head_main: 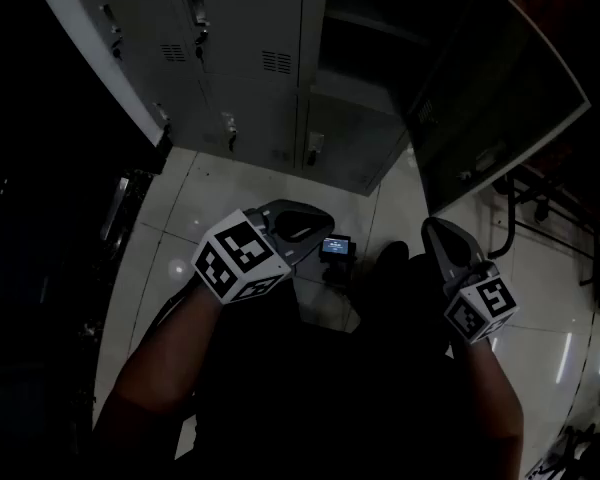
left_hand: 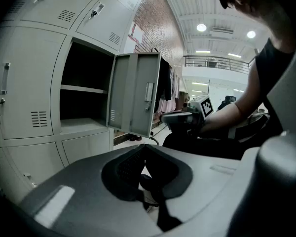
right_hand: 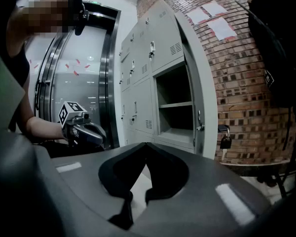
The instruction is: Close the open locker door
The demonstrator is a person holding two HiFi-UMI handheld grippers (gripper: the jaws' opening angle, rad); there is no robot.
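A bank of grey lockers (head_main: 240, 58) stands in front of me. One compartment (head_main: 365, 33) is open, and its door (head_main: 500, 98) is swung out toward the right. In the left gripper view the door (left_hand: 135, 93) stands ajar beside the shelved compartment (left_hand: 84, 102). The right gripper view shows the door (right_hand: 200, 83) almost edge-on. My left gripper (head_main: 310, 213) and my right gripper (head_main: 438, 233) are held low over the floor, both short of the lockers and touching nothing. The jaws of the left gripper (left_hand: 155, 191) and of the right gripper (right_hand: 135, 194) are together with nothing between them.
White floor tiles (head_main: 230, 188) run up to the lockers. A metal-framed piece of furniture (head_main: 525, 203) stands to the right of the open door. A padlock (right_hand: 225, 141) hangs by the brick wall (right_hand: 237, 83), a black bag (right_hand: 276, 48) hangs further right, and a glass door (right_hand: 84, 78) is at the lockers' far end.
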